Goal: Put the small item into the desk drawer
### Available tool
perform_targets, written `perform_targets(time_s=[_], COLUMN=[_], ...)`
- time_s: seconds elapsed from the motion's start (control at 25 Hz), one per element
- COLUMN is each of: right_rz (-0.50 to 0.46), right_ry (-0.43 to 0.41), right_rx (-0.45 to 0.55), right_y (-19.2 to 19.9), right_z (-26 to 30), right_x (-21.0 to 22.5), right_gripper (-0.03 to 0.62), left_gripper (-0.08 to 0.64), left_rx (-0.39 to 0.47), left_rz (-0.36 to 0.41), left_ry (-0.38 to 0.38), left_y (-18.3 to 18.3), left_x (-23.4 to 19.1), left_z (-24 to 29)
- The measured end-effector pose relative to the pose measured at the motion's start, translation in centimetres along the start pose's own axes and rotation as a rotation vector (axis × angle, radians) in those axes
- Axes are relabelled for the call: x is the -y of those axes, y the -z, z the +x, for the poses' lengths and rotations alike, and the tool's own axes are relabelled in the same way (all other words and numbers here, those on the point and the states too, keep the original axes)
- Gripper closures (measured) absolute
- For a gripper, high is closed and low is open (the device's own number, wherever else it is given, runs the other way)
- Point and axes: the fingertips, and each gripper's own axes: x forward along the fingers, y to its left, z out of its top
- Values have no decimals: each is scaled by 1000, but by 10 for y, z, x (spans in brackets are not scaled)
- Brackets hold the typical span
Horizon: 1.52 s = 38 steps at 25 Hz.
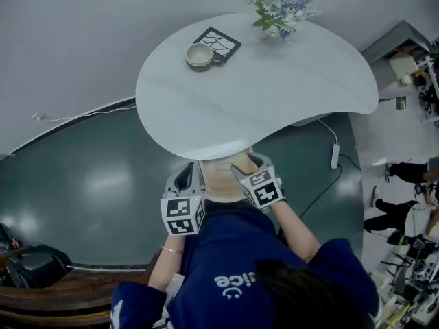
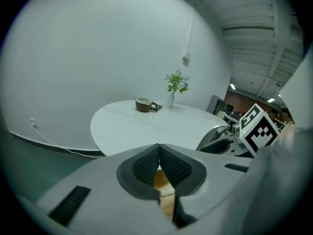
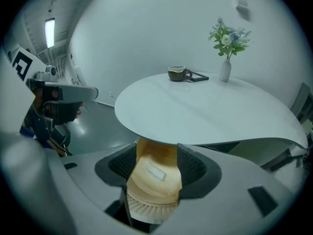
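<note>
Where the person leans over the near edge of the white desk (image 1: 274, 94), the left tool (image 2: 159, 150) is clenched, its dark ribbed pads meeting at the tips with nothing between them. Pale wood shows through the slit below the pads. Its cube (image 1: 182, 216) carries black-and-white square markers.

Just to its right, a tan wooden drawer (image 1: 223, 180) stands pulled out from under the desk edge, between the two tools. The right tool (image 3: 157, 160) hangs over the drawer's right side with its jaws released and apart. The drawer's tan inside fills the gap between them. A small white rectangular item (image 3: 155, 171) lies flat on that surface, touching neither pad.

Farther back on the desk, a beige cup (image 1: 199, 55) sits just beside a dark square coaster (image 1: 221, 41) with a pale line pattern. Well to the right of them stands a vase of small flowers (image 1: 281, 12).

The only writing I can read is on the blue shirt (image 1: 233, 252): the letters "ice" above a smiley mark, the rest hidden.
</note>
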Motion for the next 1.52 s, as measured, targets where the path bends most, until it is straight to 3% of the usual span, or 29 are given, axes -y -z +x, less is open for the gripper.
perform_targets(time_s=[0.24,0.44,0.6,0.76,0.96,1.52], right_rz=[86,99,157,152,150,167], right_ry=[49,128,153,186,237,262], right_rx=[123,230,315,368,392,443], right_y=[-23,-45,-56,-65,-66,-63], right_z=[-32,-62,-87,-107,-122,-140], right_x=[8,17,22,25,29,29], right_gripper=[325,324,325,336,411,583], left_gripper=[557,557,557,557,557,557], left_rx=[34,64,106,150,171,166], left_rz=[46,74,91,115,134,136], left_ry=[29,51,69,91,116,133], left_y=[-15,-29,-44,-60,-65,-57], left_x=[12,19,28,40,54,64], left_z=[-3,-10,-20,-23,-23,-26])
